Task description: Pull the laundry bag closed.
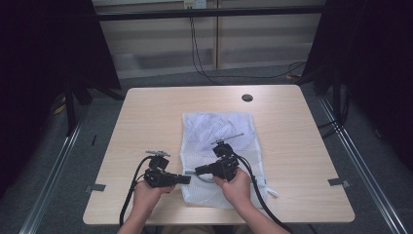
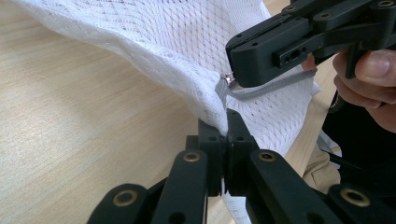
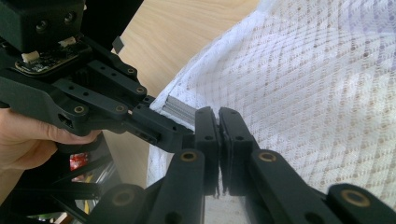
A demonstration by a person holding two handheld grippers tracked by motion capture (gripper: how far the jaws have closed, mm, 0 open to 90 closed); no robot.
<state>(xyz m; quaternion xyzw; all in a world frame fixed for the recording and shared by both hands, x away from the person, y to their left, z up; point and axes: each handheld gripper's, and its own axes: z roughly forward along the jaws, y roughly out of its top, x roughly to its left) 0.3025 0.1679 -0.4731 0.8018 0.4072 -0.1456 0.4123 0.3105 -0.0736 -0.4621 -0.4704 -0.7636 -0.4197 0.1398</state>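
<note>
A white mesh laundry bag (image 1: 219,131) lies flat on the wooden table (image 1: 146,122). At its near left edge the two grippers meet tip to tip. My left gripper (image 1: 187,179) (image 2: 227,123) is shut on the bag's mesh edge beside the grey zipper tape (image 2: 261,91). My right gripper (image 1: 197,170) (image 3: 218,114) is shut on the small metal zipper pull (image 2: 229,79) at the end of that tape. In the right gripper view the left gripper (image 3: 180,135) comes in from the left and the bag's edge is lifted slightly off the table.
A dark round cable hole (image 1: 247,97) sits near the table's far edge. Black cables trail from both grippers over the near edge. Dark curtains and metal floor rails flank the table. Bare wood lies left and right of the bag.
</note>
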